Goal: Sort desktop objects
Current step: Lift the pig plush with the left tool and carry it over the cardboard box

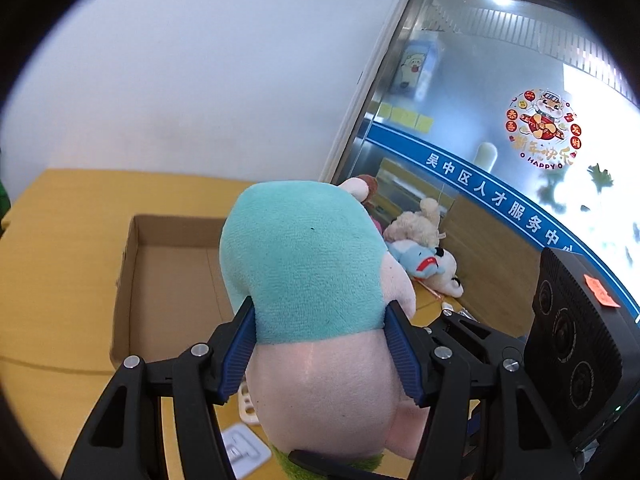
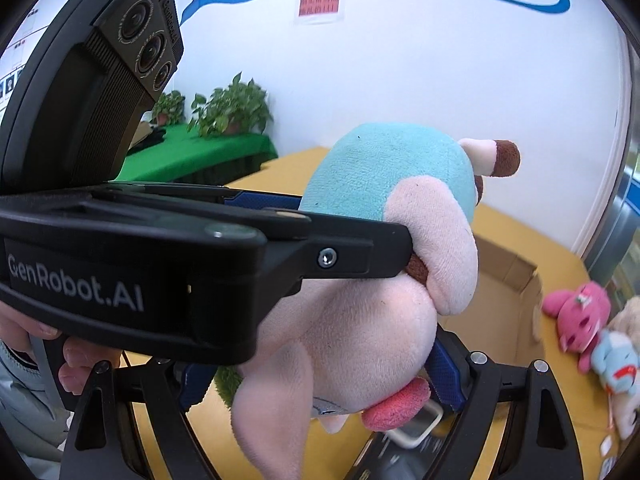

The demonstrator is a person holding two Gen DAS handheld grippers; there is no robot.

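Note:
A large plush toy [image 1: 308, 280] with a teal back and pale pink body is held in the air above the yellow table [image 1: 52, 248]. My left gripper [image 1: 320, 344] is shut on it, its blue pads pressing both sides. The toy also shows in the right wrist view [image 2: 384, 264], where my right gripper [image 2: 320, 380] is shut on its lower part and the left gripper body crosses in front. An open cardboard box [image 1: 168, 264] lies behind and below the toy.
Other plush toys lie right of the box: a cream one [image 1: 416, 228], a blue one [image 1: 420, 260], and a pink one [image 2: 576, 320]. White plastic items [image 1: 244, 440] lie on the table beneath. A glass partition [image 1: 500, 120] stands right; potted plants [image 2: 228, 108] sit on a green table.

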